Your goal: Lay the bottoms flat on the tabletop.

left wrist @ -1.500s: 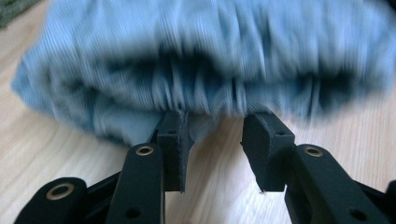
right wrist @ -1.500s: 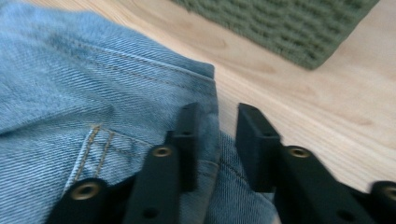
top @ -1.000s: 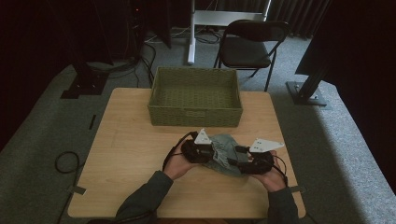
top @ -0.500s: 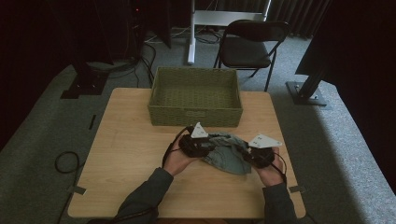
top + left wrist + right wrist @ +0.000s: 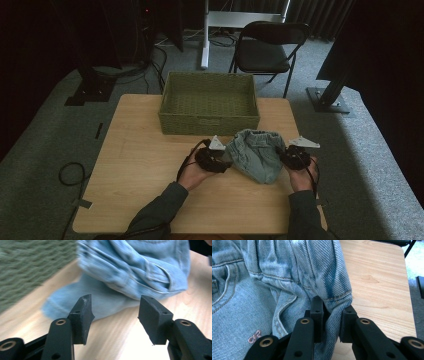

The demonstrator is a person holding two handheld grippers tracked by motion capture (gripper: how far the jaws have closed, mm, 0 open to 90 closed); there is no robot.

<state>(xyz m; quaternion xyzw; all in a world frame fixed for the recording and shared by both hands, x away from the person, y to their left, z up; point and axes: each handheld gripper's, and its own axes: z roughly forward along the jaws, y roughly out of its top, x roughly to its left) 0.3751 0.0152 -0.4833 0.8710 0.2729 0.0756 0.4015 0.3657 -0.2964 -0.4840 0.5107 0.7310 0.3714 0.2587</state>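
Note:
A small light-blue denim garment (image 5: 257, 155) lies bunched on the wooden table (image 5: 135, 150) between both grippers. My left gripper (image 5: 226, 158) is at its left edge. In the left gripper view its jaws (image 5: 113, 305) stand open and have just been opening, with bare table between them and the denim (image 5: 140, 267) just beyond the tips. My right gripper (image 5: 282, 156) is at the garment's right edge. Its jaws (image 5: 332, 307) have just been closing and now pinch a fold of the gathered denim waistband (image 5: 287, 265).
A green woven basket (image 5: 210, 122) stands right behind the garment at the table's far side. A black chair (image 5: 267, 50) and stand legs are on the floor beyond. Bare tabletop (image 5: 377, 277) stretches right of the denim and along the left half.
The right hand has moved to the right and slightly down, drawing the denim's edge with it, so the garment now lies wider. The left hand has stayed in place.

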